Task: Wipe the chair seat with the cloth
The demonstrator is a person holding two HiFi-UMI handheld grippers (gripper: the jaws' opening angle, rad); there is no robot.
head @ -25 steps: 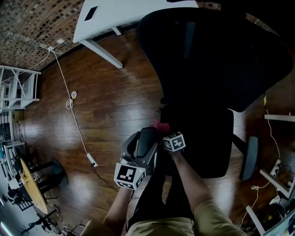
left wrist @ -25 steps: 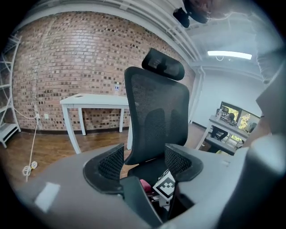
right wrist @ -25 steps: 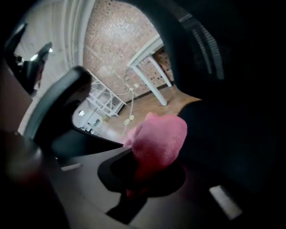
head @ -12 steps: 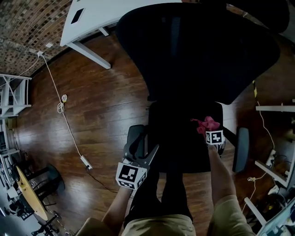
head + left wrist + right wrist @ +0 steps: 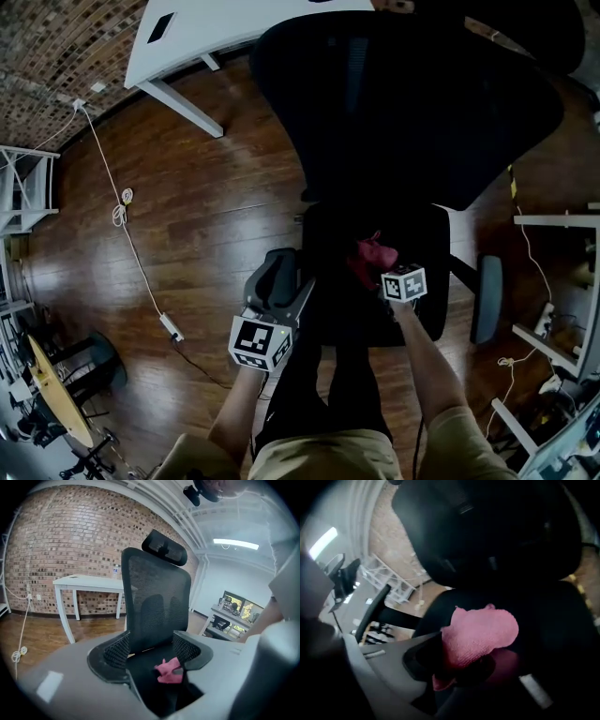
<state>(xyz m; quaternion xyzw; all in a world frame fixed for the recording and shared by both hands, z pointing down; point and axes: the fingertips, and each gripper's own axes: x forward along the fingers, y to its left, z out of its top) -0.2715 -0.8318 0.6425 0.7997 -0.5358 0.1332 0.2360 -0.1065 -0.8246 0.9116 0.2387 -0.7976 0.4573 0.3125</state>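
A black office chair stands below me; its seat (image 5: 427, 281) lies under the tall mesh backrest (image 5: 403, 103). A pink cloth (image 5: 373, 255) rests bunched on the seat's middle. My right gripper (image 5: 382, 266) is shut on the cloth (image 5: 480, 632) and presses it against the dark seat (image 5: 562, 620). My left gripper (image 5: 286, 286) hovers at the seat's left edge, open, nothing between its jaws. The left gripper view, past my left gripper (image 5: 150, 667), shows the backrest (image 5: 157, 602) and the cloth (image 5: 168, 671) on the seat.
Wooden floor (image 5: 216, 216) surrounds the chair. A white desk (image 5: 216, 28) stands at the back left. A white cable (image 5: 122, 202) runs across the floor to an adapter (image 5: 170, 326). The chair's right armrest (image 5: 486, 298) sticks out. The person's legs (image 5: 328, 394) are at the seat's front.
The right gripper swept the cloth from the seat's left edge to its right side, then back left to the middle. The left gripper has hardly moved.
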